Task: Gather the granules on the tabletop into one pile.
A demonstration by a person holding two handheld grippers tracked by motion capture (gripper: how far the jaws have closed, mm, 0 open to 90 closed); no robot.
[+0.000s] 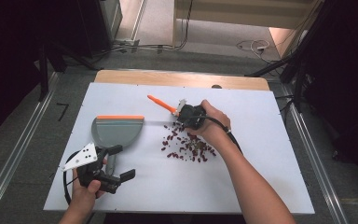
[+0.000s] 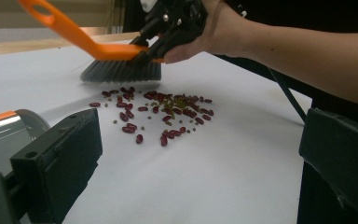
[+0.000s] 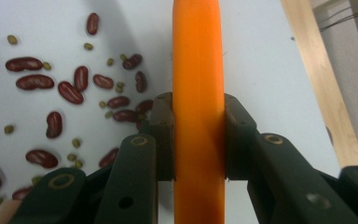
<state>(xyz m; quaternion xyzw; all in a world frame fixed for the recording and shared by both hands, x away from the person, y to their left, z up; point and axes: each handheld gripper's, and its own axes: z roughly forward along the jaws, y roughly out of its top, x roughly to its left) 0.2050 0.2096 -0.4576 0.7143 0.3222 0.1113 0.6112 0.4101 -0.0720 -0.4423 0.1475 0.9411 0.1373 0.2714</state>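
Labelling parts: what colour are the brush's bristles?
Dark grey bristles, under the orange handle; clearest in the left gripper view.

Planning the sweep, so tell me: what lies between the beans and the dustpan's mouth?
Bare white tabletop separates the beans from the dustpan, as the high view shows; nothing blocks the way.

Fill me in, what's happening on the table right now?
A person is sweeping up spilled beans. The right gripper is shut on the orange brush handle, with the grey bristles at the far edge of the red kidney beans and small green beans scattered on the white board. The left gripper is open around the handle of the grey dustpan, which lies flat to the left of the pile. No beans are in the pan yet.
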